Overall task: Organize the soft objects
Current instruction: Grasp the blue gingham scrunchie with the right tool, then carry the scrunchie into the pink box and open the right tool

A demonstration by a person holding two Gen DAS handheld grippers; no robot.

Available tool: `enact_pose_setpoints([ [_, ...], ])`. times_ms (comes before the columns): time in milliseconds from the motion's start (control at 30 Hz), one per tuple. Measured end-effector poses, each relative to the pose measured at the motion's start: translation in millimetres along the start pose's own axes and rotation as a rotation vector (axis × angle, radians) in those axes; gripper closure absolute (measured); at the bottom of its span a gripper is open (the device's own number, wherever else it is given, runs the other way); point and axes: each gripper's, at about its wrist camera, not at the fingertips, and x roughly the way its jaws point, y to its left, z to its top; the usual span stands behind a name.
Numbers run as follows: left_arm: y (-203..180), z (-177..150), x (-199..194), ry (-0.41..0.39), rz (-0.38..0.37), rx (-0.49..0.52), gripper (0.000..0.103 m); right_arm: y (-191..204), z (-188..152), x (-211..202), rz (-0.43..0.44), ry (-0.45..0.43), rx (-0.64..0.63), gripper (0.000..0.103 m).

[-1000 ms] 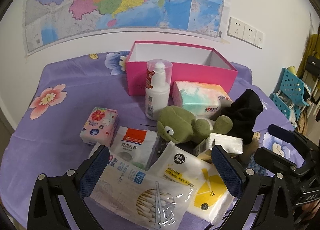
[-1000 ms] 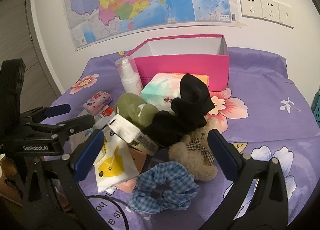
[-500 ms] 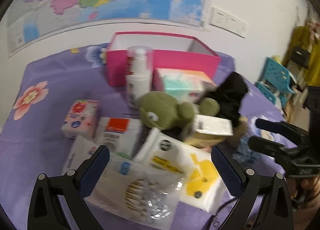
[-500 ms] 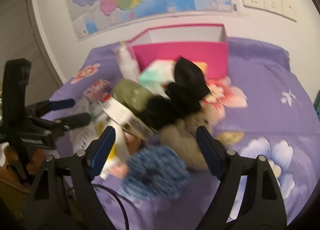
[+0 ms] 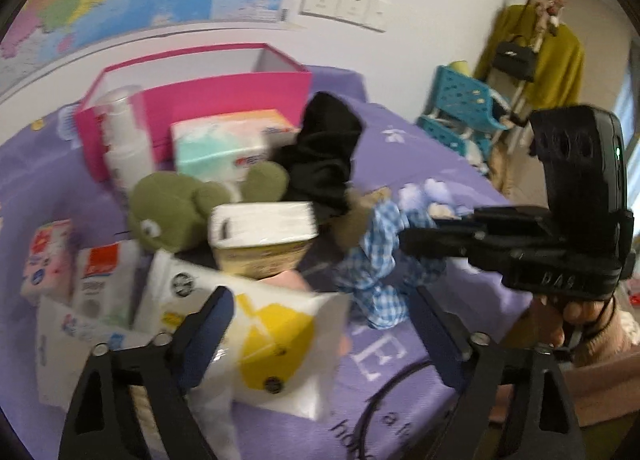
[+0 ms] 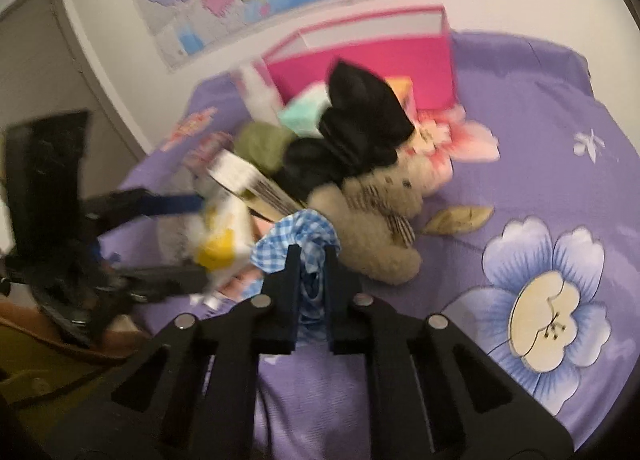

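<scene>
the right tool [image 6: 307, 256] has its fingers pressed together on the blue checked scrunchie [image 6: 298, 230], which bunches up at the near edge of the pile, at about six o'clock from the tan teddy bear [image 6: 376, 216]. the scrunchie looks very light and limp, so a pinch on any gathered fold should carry it, though loose cloth could slip or snag the bear just beside it. the left tool [image 5: 320, 324] is spread wide and holds nothing, poised over the yellow wet wipes pack [image 5: 276, 344]. the other soft things, the green plush frog [image 5: 172, 212] and the black cloth [image 6: 352, 128], lie heaped at the middle of the purple floral counter [image 6: 540, 164]; both should squash easily and are best taken by a thick part of the body or a fold. the pink box [image 6: 360, 56] stands at twelve o'clock behind the pile with its top open; what shows of its white inside looks bare, but its floor is hidden. a white pump bottle [image 5: 124, 144] and a tissue pack [image 5: 220, 144] stand right against its front wall.
</scene>
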Motion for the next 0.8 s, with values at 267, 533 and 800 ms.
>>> enact_pose_setpoints([
  [267,-12.6,35.2,-23.0,-0.091,-0.051,0.083,0.029,13.2,53.3,-27.3,0.058,-0.13,-0.074,0.092],
  [533,8.5,104.8,-14.8,-0.147,0.022,0.13,0.044,-5.4,128.2,-10.3,0.056,-0.198,-0.093,0.092],
  [800,54.0,167.0,18.5,-0.116,0.037,0.058,0.059,-44.4,188.2,27.1,0.022,-0.186,-0.04,0.091],
])
